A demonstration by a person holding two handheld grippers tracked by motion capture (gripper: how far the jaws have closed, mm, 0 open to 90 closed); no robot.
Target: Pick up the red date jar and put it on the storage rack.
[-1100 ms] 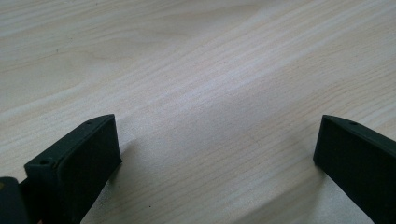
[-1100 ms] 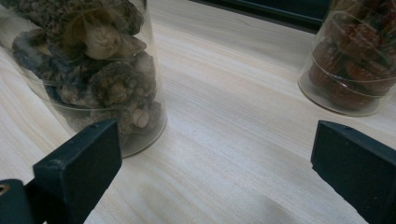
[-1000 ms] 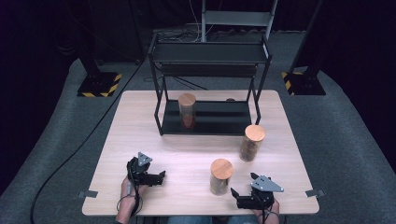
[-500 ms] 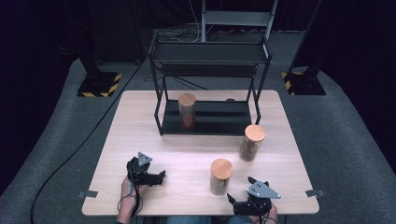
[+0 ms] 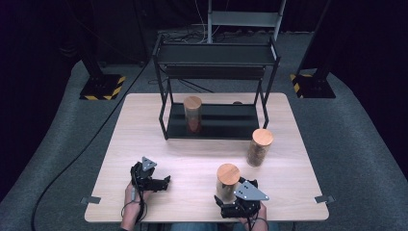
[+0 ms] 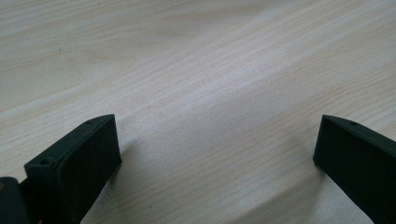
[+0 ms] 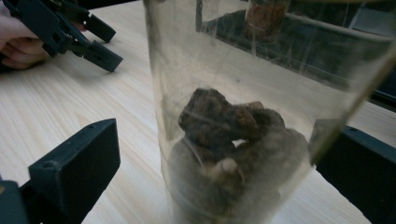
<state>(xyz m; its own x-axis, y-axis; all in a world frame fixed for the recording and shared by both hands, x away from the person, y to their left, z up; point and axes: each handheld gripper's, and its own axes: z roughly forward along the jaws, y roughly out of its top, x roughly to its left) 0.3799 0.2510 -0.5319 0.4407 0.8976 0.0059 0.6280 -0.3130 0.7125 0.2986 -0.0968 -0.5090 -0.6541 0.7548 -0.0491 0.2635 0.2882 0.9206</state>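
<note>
Near jar (image 5: pixel 228 181): clear, cork-lidded, dark lumps inside, upright on table (image 5: pixel 192 159) in front of black shelf rack (image 5: pixel 216 91); right gripper (image 5: pixel 230 204) jaws wide apart, flanking it, not clamped; left gripper (image 5: pixel 166 182) wide open, empty, left of jar.

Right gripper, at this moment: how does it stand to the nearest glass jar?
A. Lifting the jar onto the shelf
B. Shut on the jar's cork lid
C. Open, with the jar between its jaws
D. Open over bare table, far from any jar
C: the right gripper has its jaws spread apart either side of the glass jar, which stands on the table.
</note>
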